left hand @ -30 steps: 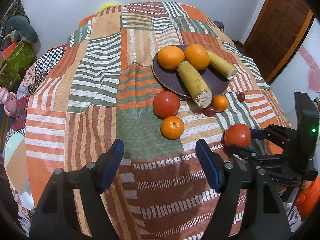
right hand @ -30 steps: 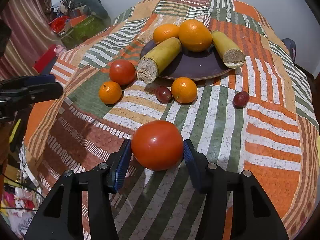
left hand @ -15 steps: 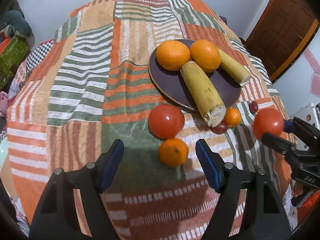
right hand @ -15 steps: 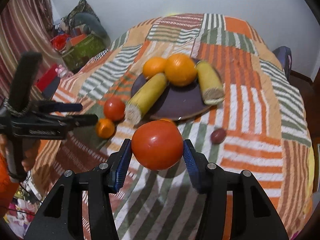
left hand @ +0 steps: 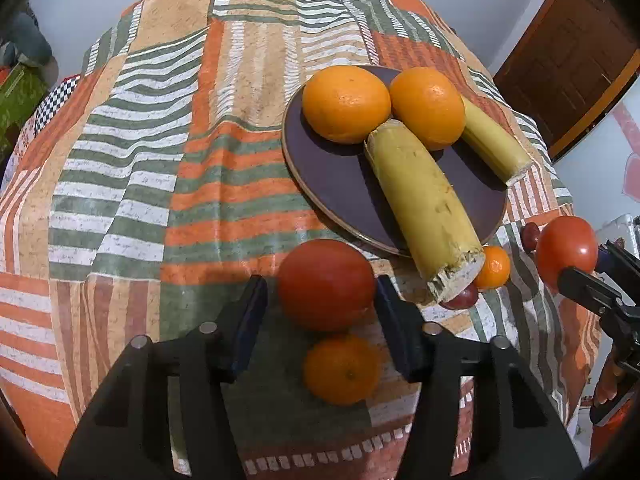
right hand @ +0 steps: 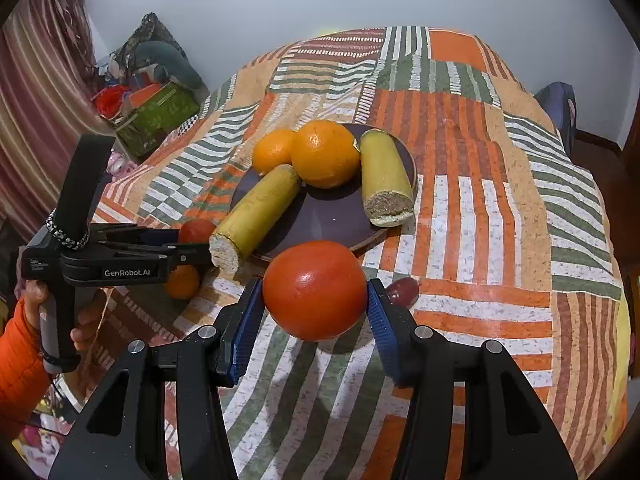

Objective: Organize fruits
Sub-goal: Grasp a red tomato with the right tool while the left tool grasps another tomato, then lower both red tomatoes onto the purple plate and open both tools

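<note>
- Left gripper (left hand: 322,304), jaws closing around a red tomato (left hand: 326,284) on the patchwork cloth (left hand: 132,184); the right pad looks to touch it, a thin gap shows at the left pad
- Small mandarin (left hand: 341,369) lies just beside that tomato, on its near side
- Right gripper (right hand: 315,314) clamps a second tomato (right hand: 315,290), lifted above the cloth
- Dark plate (right hand: 320,220) holds two oranges (right hand: 324,154) and two cut yellow banana pieces (right hand: 256,216)
- A reddish grape (right hand: 403,290) sits near the plate

Black grippers, blue-padded fingers (right hand: 244,332), orange sleeve (right hand: 20,364).
</note>
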Demonstrator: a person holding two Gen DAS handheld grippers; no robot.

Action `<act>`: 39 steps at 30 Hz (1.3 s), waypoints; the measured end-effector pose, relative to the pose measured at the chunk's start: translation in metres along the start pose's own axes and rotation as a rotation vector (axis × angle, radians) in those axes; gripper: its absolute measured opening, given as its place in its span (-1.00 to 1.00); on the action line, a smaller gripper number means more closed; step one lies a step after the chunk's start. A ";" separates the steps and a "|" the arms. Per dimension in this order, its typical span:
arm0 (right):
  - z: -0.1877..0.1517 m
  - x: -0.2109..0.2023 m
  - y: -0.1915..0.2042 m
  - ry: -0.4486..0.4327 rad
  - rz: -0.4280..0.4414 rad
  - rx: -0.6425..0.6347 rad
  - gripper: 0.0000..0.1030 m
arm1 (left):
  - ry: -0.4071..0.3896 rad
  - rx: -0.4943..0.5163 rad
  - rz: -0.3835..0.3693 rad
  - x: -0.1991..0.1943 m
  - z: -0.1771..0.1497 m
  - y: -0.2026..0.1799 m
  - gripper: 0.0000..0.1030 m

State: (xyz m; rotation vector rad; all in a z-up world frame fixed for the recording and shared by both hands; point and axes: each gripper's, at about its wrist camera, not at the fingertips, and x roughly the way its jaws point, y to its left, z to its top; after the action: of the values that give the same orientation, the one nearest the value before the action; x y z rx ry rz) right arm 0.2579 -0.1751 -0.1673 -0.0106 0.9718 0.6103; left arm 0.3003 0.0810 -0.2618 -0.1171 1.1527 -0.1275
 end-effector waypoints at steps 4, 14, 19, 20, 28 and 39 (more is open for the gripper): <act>-0.001 0.000 -0.001 0.003 0.004 0.007 -0.06 | -0.007 0.027 0.015 0.001 0.001 -0.004 -0.08; 0.000 -0.001 -0.001 -0.005 0.009 0.010 -0.06 | -0.020 0.023 0.040 -0.013 -0.001 -0.001 -0.09; 0.004 -0.004 0.000 -0.018 0.007 0.008 -0.06 | -0.047 0.018 0.042 -0.025 0.003 -0.002 -0.09; 0.006 -0.005 0.000 -0.023 0.006 0.008 -0.06 | -0.056 0.019 0.043 -0.028 0.004 -0.003 -0.09; 0.026 -0.005 0.003 -0.063 -0.002 -0.022 -0.06 | -0.134 0.023 0.016 -0.052 0.020 -0.011 -0.09; 0.050 0.025 0.008 -0.047 -0.010 -0.068 -0.06 | -0.148 0.019 0.001 -0.036 0.045 -0.021 -0.09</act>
State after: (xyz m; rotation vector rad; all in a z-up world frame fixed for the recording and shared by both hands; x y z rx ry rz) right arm 0.3032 -0.1430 -0.1556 -0.0616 0.9042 0.6314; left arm 0.3263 0.0672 -0.2078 -0.1071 1.0036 -0.1268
